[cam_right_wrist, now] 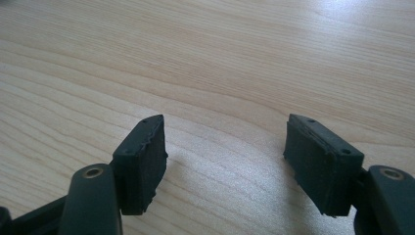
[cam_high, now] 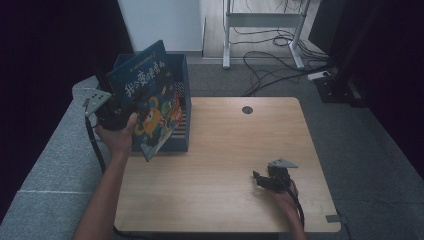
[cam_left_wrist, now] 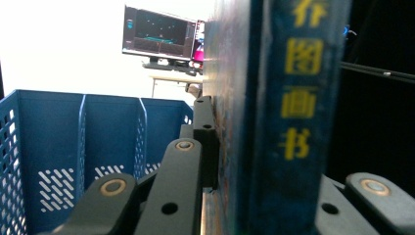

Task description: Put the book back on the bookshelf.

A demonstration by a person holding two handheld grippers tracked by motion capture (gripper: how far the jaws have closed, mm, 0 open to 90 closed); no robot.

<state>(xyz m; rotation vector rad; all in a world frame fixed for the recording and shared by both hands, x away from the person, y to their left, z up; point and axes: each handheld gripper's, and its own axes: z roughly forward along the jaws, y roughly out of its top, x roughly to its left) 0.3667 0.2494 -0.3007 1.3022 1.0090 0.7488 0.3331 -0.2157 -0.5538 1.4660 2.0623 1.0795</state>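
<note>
- The left gripper (cam_high: 114, 111) holds its black fingers clamped on a glossy, flat picture book (cam_high: 150, 102), tilted above the perforated blue plastic crate (cam_high: 184, 90) at far left.
- The right gripper (cam_high: 264, 179) rests on the pale wood-grain tabletop (cam_high: 225, 145), near right, its ridged rubber fingers (cam_right_wrist: 144, 161) apart.

High view dim, dark edges; blown-out white backlight behind monitor (cam_left_wrist: 159, 36); glare on table (cam_right_wrist: 342, 19).
</note>
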